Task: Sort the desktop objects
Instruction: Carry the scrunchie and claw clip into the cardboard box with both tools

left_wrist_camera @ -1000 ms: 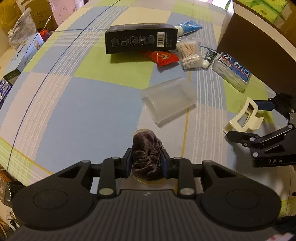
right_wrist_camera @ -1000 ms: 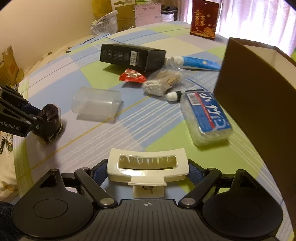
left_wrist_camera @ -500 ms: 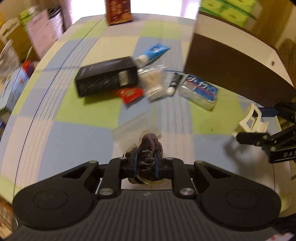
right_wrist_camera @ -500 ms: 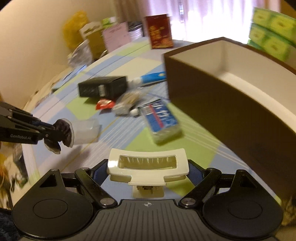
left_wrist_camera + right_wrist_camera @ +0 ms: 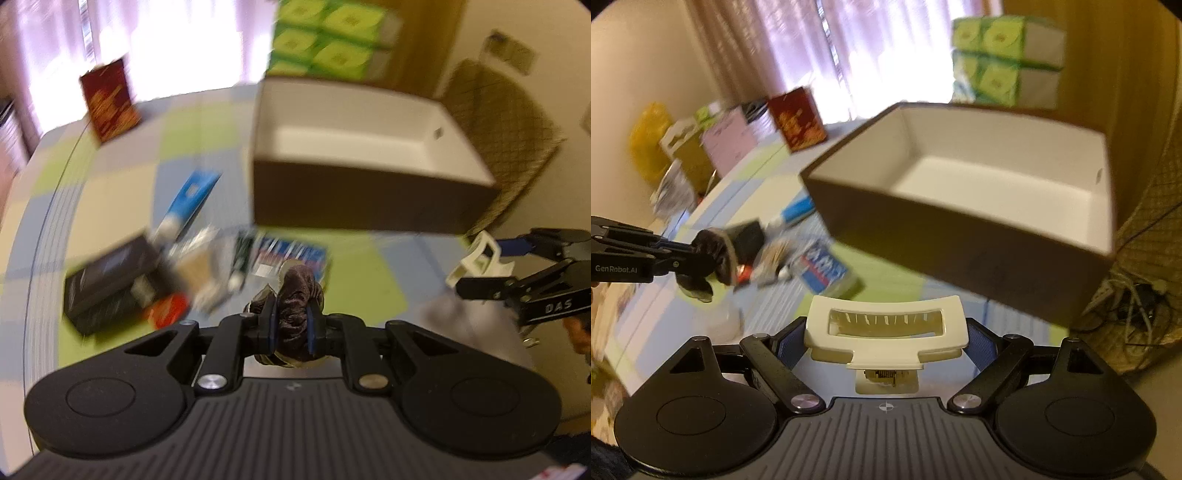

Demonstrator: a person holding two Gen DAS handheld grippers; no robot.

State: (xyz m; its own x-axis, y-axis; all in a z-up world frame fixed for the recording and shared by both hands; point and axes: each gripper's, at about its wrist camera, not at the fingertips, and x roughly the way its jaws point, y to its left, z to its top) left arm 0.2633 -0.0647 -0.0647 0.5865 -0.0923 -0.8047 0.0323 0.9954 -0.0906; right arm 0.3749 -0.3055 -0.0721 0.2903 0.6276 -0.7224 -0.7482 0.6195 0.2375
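Note:
My left gripper (image 5: 291,314) is shut on a dark brown velvet scrunchie (image 5: 297,288) with a bit of clear plastic on it, held up above the checked tablecloth. In the right wrist view the scrunchie (image 5: 709,251) hangs at the far left in the left gripper (image 5: 714,260). My right gripper (image 5: 886,338) is shut on a cream hair claw clip (image 5: 886,330), wide across its jaws. The left wrist view shows this clip (image 5: 476,258) at the right, in the right gripper (image 5: 480,264). A brown box (image 5: 369,199) with a white inside stands open ahead of both; its wall (image 5: 960,243) lies just beyond the clip.
On the cloth lie a black carton (image 5: 110,284), a blue tube (image 5: 188,203), a bag of cotton swabs (image 5: 207,273), a blue-labelled pack (image 5: 295,251), a red sachet (image 5: 170,314) and a clear plastic tub (image 5: 720,321). A red box (image 5: 109,101) and green tissue packs (image 5: 332,37) stand behind.
Both grippers have risen off the table with the scrunchie and the clip and swung toward the brown box, whose white inside now shows. The left jaws squeezed the scrunchie tighter.

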